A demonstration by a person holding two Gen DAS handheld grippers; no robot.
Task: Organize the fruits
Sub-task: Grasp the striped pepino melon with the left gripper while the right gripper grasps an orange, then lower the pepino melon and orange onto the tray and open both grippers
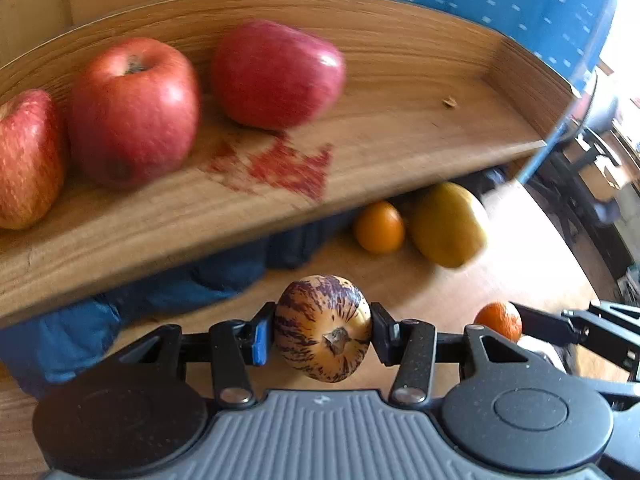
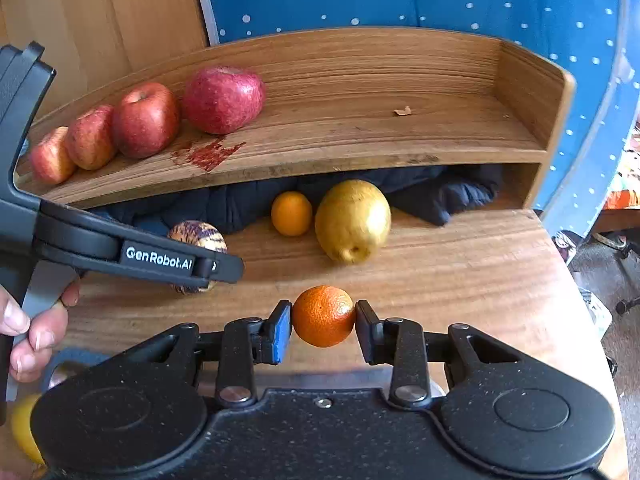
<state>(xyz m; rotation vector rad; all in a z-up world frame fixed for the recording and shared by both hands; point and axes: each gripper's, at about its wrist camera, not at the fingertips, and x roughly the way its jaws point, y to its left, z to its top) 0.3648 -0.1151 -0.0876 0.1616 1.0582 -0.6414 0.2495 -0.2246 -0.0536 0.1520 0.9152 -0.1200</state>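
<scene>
My left gripper [image 1: 323, 330] is shut on a cream fruit with purple stripes [image 1: 323, 327], held above the table in front of the wooden shelf [image 1: 360, 152]; the same striped fruit [image 2: 196, 236] shows in the right wrist view behind the left gripper [image 2: 202, 266]. My right gripper [image 2: 323, 318] is shut on a small tangerine [image 2: 324, 315], also seen as the tangerine [image 1: 499, 320] at the right of the left wrist view. Several red apples [image 2: 146, 120] sit in a row on the shelf's left half. An orange [image 2: 291, 213] and a yellow-green mango [image 2: 352, 220] lie under the shelf's front edge.
A dark blue cloth [image 2: 440, 192] is stuffed beneath the shelf. A red stain [image 2: 208, 154] marks the shelf board; its right half holds only a small crumb [image 2: 402, 111]. The table edge [image 2: 576, 304] drops off at right. A hand [image 2: 36, 328] holds the left gripper; a yellow fruit [image 2: 22, 428] lies bottom left.
</scene>
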